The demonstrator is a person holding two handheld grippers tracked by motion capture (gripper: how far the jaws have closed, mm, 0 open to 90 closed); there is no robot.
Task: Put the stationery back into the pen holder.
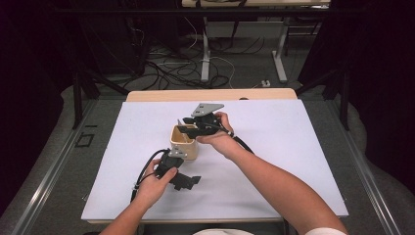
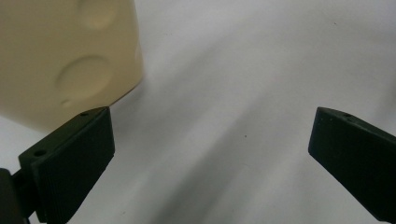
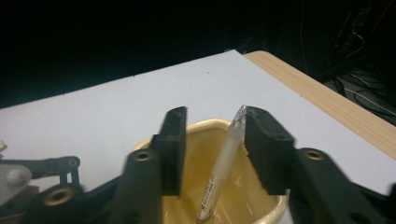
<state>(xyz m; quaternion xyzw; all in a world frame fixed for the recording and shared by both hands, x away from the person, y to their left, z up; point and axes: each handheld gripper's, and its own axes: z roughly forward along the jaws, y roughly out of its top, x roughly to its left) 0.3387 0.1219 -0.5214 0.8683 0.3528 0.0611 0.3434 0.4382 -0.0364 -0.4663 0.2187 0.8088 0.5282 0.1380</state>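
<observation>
A cream cup [image 1: 184, 144] stands near the middle of the white mat [image 1: 293, 147]. My right gripper [image 1: 184, 127] hangs just over its mouth. In the right gripper view a clear white pen [image 3: 225, 161] stands slanted in the cup [image 3: 205, 125], its top between the jaws of that gripper [image 3: 215, 114] and resting against the right one; the jaws are open and do not pinch it. My left gripper [image 1: 188, 169] lies low on the mat beside the cup's near side, wide open. In its own view the left gripper [image 2: 212, 126] holds nothing, with the cup's wall [image 2: 70, 60] just past its left jaw.
The mat covers a wooden table whose bare edge [image 1: 210, 94] shows at the back. Dark frame posts and cables stand on the floor behind it. Metal rails [image 1: 54, 166] run along both sides. Both of the person's forearms reach in from the front.
</observation>
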